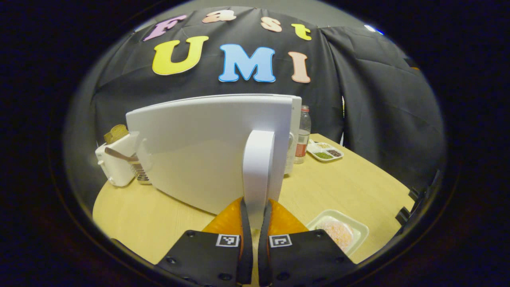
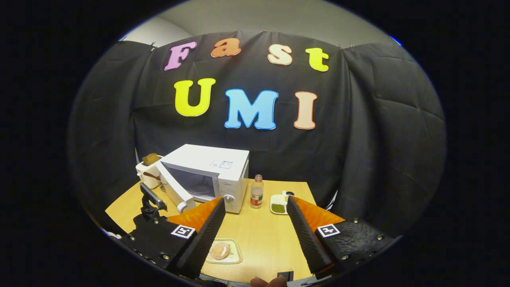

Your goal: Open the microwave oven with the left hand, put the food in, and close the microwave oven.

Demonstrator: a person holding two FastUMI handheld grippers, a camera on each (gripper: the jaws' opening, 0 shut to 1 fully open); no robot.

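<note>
The white microwave (image 2: 217,165) stands at the back left of the table, its door (image 1: 207,147) swung partly out toward me. My left gripper (image 1: 255,207) is shut on the door's upright white handle (image 1: 259,167), one finger on each side of it. In the right gripper view, that left gripper (image 2: 148,204) shows at the door's (image 2: 172,187) outer end. The food, a round crumbed patty (image 1: 336,233) on a pale square plate (image 1: 358,228), lies near the front edge. My right gripper (image 2: 255,201) hangs open and holds nothing, above and behind the patty (image 2: 220,250).
A clear bottle (image 2: 257,192) stands just right of the microwave, with a small divided dish of seasonings (image 2: 278,205) beside it. A white toaster holding bread (image 1: 116,159) sits behind the door on the left. The wooden table (image 2: 267,235) ends close to the plate.
</note>
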